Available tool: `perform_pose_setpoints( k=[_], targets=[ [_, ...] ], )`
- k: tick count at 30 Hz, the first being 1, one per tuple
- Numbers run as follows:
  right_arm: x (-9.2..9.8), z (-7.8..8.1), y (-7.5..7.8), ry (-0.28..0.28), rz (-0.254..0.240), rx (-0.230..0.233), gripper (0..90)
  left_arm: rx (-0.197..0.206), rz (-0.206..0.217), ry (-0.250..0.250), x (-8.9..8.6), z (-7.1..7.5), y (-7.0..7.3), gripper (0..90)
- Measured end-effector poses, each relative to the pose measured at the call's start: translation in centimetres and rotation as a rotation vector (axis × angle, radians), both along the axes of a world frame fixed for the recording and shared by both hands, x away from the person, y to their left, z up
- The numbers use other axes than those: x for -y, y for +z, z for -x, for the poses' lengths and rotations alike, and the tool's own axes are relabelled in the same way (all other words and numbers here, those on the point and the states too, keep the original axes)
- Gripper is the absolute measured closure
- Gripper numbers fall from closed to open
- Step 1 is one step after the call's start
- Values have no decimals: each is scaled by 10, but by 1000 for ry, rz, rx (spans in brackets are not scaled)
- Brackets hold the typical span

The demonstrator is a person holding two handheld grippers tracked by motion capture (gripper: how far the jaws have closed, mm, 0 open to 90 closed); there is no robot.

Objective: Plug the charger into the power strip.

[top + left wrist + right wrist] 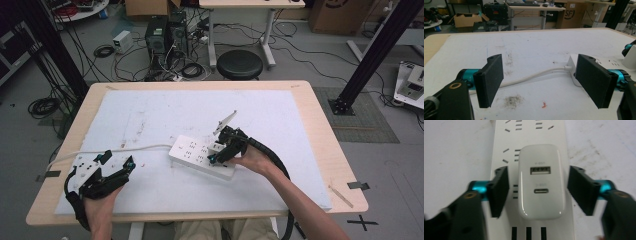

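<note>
Two grippers over a white-covered surface (150,115), one charger seated in a power strip
The white charger (541,182) stands plugged into the white power strip (192,152), which lies near the middle of the surface; the right gripper (537,191) has its jaws released, one on either side of the charger with a gap on both sides. The left gripper (544,85) rests at the near left, jaws spread wide with nothing between them, the strip's white cable (534,76) running across beyond them

Charger (541,182) on power strip (192,152) (mid-table)
</note>
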State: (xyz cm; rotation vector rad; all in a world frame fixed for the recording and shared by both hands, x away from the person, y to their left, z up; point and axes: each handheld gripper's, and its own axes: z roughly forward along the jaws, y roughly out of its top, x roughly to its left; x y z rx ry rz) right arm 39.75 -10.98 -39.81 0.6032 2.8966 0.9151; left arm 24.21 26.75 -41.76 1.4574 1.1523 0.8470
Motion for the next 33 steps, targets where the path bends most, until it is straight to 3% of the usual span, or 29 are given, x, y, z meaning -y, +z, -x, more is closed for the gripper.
perform_pose_setpoints(
  k=[2,7,15,19,24,27,33],
  targets=[
    [3,1,3,-23,-35,8,238,3,0,-1,0,0,0,228],
    [13,3,8,-63,-96,49,191,0,-2,-2,0,0,0,228],
    [33,15,8,-123,-153,89,191,-6,-10,-10,2,-4,-1,228],
    [45,21,11,-159,-191,133,191,-6,-12,-15,4,-6,-1,228],
    [62,28,15,-227,-247,168,191,-6,-18,-25,6,-9,0,228],
    [81,35,17,-304,-312,217,191,-7,-20,-27,8,-10,0,228],
    [105,46,16,-402,-375,284,192,-7,-22,-36,11,-11,0,228]
  ],
)
